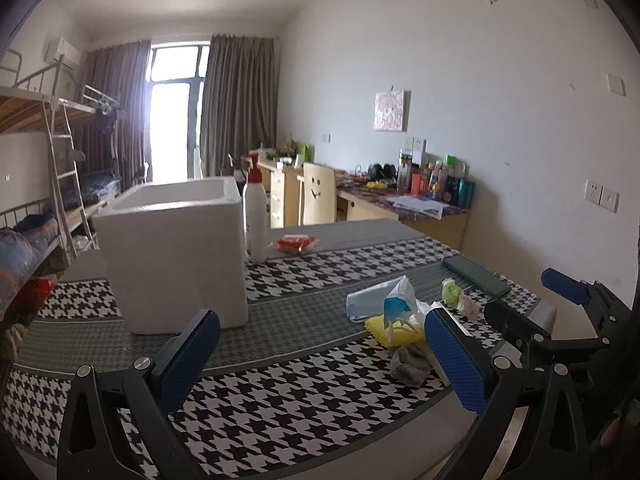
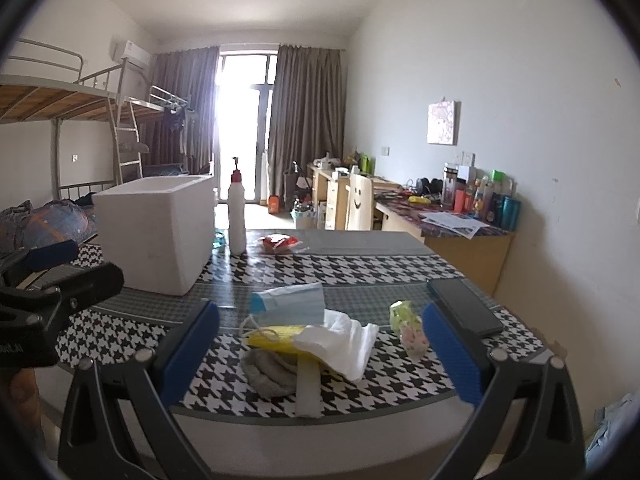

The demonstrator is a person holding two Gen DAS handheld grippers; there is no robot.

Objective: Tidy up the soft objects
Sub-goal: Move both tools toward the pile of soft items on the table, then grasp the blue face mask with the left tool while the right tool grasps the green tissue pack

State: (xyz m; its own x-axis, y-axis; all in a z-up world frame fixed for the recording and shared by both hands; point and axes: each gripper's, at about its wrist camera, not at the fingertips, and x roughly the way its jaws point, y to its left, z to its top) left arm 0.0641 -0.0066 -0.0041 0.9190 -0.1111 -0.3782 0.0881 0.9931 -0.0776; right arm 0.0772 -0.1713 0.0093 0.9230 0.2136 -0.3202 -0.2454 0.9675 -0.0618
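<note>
A pile of soft things lies on the houndstooth table [image 2: 360, 268]: a blue face mask [image 2: 290, 304], a yellow sponge [image 2: 276, 338], white tissue [image 2: 344, 342], a grey cloth [image 2: 268, 370] and a small green and pink packet [image 2: 408, 322]. The pile also shows in the left wrist view [image 1: 396, 320]. A white foam box [image 1: 176, 256] stands open-topped at the left; it also shows in the right wrist view [image 2: 156, 232]. My right gripper [image 2: 320, 352] is open, low over the pile. My left gripper [image 1: 320, 356] is open and empty, left of the pile.
A white pump bottle [image 2: 237, 216] and a red packet [image 2: 280, 243] stand behind the box. A dark phone [image 2: 464, 306] lies at the table's right edge. A desk with bottles [image 2: 460, 216], a chair and a bunk bed [image 2: 60, 112] stand beyond.
</note>
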